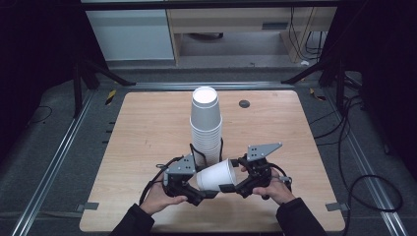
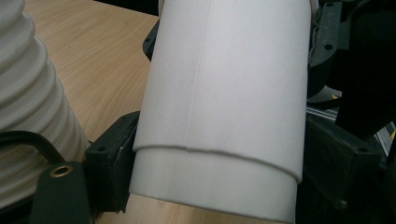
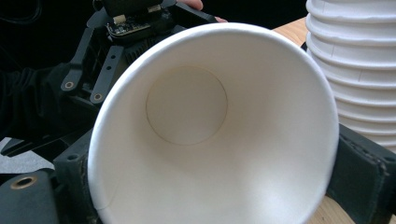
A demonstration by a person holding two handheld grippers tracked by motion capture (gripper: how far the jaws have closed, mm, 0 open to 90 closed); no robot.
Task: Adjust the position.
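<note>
A tall stack of upturned white paper cups (image 1: 205,123) stands at the middle of the wooden table (image 1: 147,128). Just in front of it a single white paper cup (image 1: 216,175) is held on its side above the table, base to the left, mouth to the right. My left gripper (image 1: 203,190) is shut on its base end, with a black jaw pressed against each side of the cup (image 2: 219,116). My right gripper (image 1: 232,186) is shut on the rim end, and its view looks straight into the empty cup (image 3: 187,105). The stack (image 2: 28,116) (image 3: 359,79) stands close beside the cup.
A dark round grommet (image 1: 244,103) sits near the table's far edge. Bare wood lies to the left and right of the stack. Metal rails and black cables (image 1: 354,162) run along the floor beside the table. The person's hands are at the near edge.
</note>
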